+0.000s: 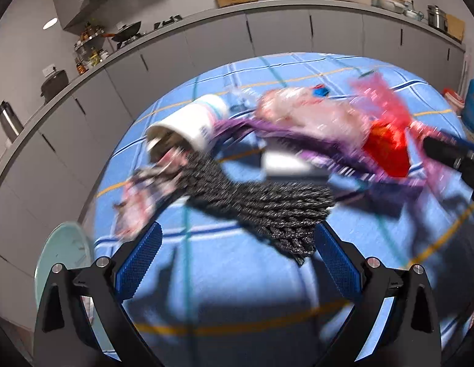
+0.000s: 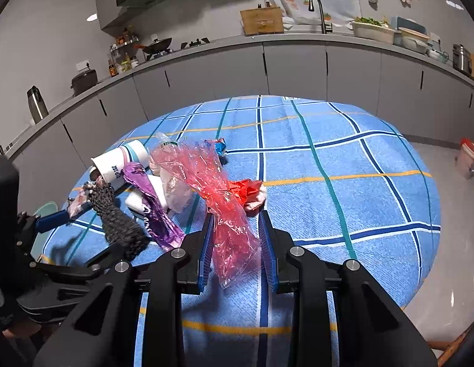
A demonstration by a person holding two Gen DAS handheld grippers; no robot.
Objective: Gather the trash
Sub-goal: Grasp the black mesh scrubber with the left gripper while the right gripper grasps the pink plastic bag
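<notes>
Red plastic wrap (image 2: 224,214) between the right gripper (image 2: 237,247) fingers (image 2: 269,250), pads close on both sides, likely pinching it. Left gripper (image 1: 237,263) spread wide, grasping nothing, with a black mesh sleeve (image 1: 267,211) just ahead of its tips. Rest of the trash heaped on the blue checked bench (image 2: 344,159): a tipped paper cup (image 2: 120,162), a purple wrapper (image 2: 154,205), a crumpled red piece (image 2: 246,191). No bin or bag in sight. Looks like an early stage, nearly all still to collect.
</notes>
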